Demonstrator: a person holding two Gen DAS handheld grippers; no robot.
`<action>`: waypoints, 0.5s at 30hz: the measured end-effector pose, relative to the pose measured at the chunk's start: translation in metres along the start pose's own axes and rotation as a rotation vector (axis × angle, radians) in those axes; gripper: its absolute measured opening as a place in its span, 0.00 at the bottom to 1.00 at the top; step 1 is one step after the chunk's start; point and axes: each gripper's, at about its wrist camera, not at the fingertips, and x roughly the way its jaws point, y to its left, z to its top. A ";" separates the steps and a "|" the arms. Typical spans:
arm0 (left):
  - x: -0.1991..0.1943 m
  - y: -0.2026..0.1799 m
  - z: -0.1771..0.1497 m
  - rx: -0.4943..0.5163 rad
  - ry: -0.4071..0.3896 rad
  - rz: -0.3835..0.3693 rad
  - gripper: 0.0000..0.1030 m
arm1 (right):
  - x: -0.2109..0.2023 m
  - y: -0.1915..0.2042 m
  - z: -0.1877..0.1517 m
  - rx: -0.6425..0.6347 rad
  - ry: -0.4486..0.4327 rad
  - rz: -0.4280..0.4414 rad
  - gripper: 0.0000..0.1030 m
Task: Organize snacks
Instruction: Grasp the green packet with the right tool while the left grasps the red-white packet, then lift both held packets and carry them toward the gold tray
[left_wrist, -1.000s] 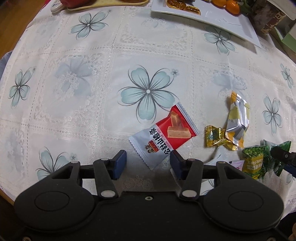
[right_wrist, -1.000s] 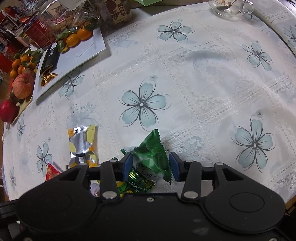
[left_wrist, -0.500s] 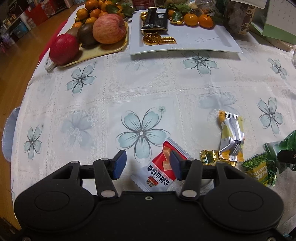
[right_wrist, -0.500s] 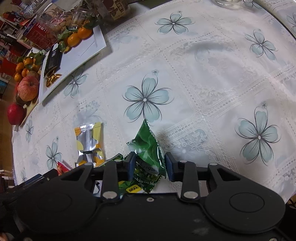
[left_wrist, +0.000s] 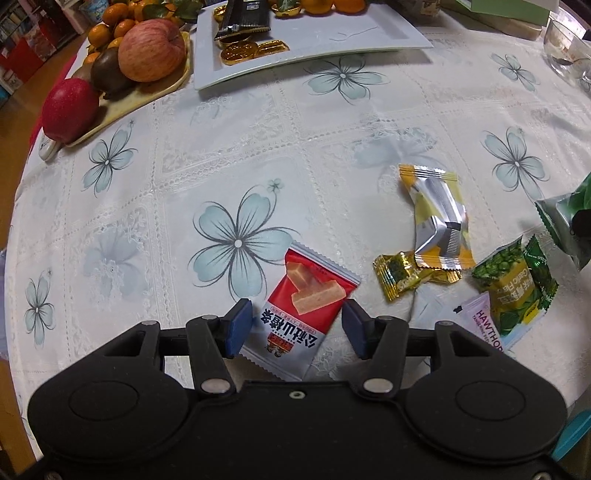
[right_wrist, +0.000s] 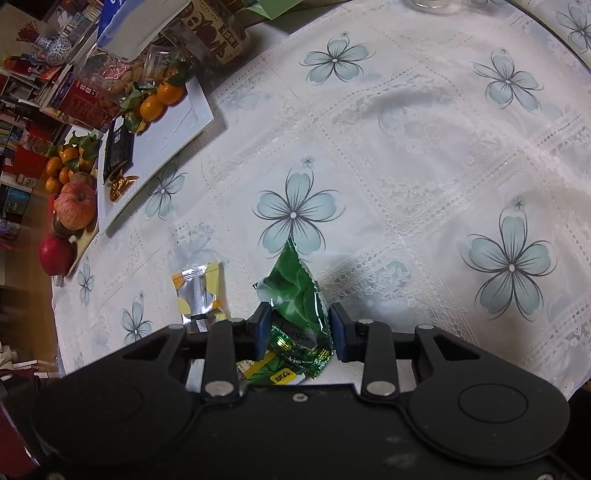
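Right wrist alone shows jaws pinching green packet.

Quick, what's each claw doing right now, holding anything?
Left gripper: open, jaws either side of the red snack packet, not gripping it.
Right gripper: shut on the green snack packet.

Right hand-held gripper has closed on the green packet

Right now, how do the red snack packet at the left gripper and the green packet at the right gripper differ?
The red packet lies flat on the tablecloth; the green packet stands up, crumpled. The left gripper is open around the red packet, while the right gripper is shut on the green packet. Both are sealed snack packets with crimped edges.
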 end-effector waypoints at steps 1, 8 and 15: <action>0.000 -0.001 0.000 0.000 -0.004 0.002 0.58 | 0.000 0.000 0.000 0.000 0.001 0.002 0.35; 0.001 0.011 0.004 -0.089 0.032 -0.037 0.52 | -0.001 0.001 -0.001 -0.009 0.002 0.014 0.35; -0.009 0.038 0.009 -0.285 0.084 -0.128 0.29 | -0.008 0.001 -0.002 -0.030 -0.019 0.030 0.35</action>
